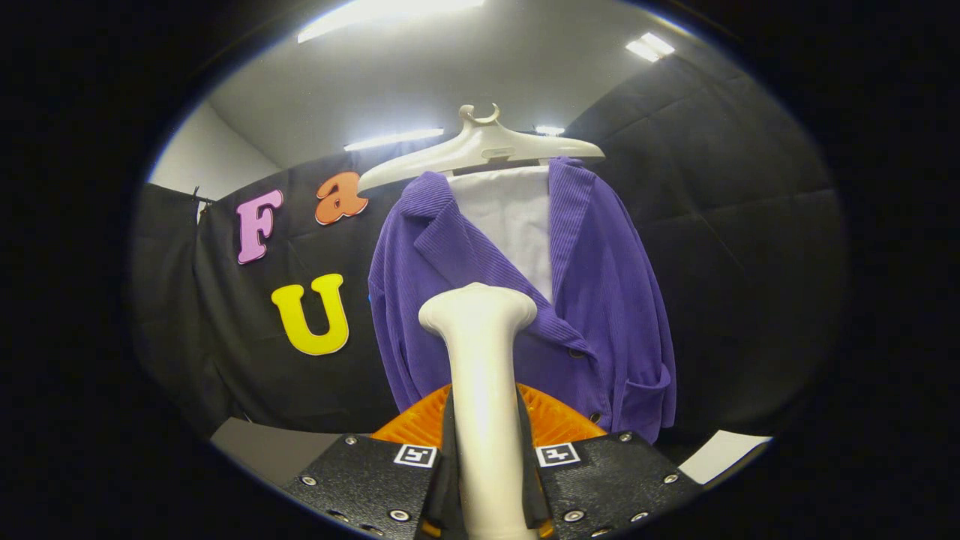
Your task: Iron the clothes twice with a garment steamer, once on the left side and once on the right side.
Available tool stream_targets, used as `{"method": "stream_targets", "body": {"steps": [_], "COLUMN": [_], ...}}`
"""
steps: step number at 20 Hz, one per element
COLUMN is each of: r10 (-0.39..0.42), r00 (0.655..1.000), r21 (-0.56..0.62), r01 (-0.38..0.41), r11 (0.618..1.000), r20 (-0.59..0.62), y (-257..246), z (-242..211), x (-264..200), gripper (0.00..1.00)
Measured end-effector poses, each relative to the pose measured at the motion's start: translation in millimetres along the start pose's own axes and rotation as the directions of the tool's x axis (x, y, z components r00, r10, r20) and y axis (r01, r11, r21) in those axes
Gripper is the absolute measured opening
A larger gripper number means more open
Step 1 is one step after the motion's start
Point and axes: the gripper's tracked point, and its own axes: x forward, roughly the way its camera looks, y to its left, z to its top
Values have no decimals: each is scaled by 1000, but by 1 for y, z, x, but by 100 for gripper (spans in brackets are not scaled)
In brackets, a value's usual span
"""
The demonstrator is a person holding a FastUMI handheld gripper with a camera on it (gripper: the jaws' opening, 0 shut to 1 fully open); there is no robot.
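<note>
My gripper (486, 450) is pinching the white garment steamer (480, 360) by its handle, both fingers pressed on it. The purple corduroy jacket (592, 300) hangs on the white hanger (480, 146) just beyond the steamer head. I should bring the head flat against one lapel side and glide slowly.

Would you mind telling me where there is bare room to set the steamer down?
Pale surface lies bare below the black cloth, beside the jacket, and a smaller patch on its other side. It is crowded straight ahead, where the gripper jaws clamp the steamer.
</note>
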Motion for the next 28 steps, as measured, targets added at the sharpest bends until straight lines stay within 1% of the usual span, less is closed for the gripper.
{"method": "stream_targets", "body": {"steps": [2, 8, 11, 14, 17, 22, 25, 28], "r10": [-18, -22, -17, -39, -51, -42, -82, -108], "r00": [999, 988, 974, 958, 949, 953, 931, 908], "r21": [-31, -80, -91, -117, -113, -48, -83, -131], "r01": [17, 10, -4, 6, 17, 29, 55, 60], "r11": [999, 997, 996, 993, 993, 998, 995, 990], "r20": [-30, -156, -226, -285, -310, -301, -357, -406], "y": [-9, -13, -13, -17, -24, -25, -32, -40], "z": [-20, -96, -137, -171, -191, -204, -235, -265], "x": [-4, -10, -17, -21, -24, -25, -31, -36], "gripper": [33, 33, 34, 33, 34, 34, 34, 34]}}
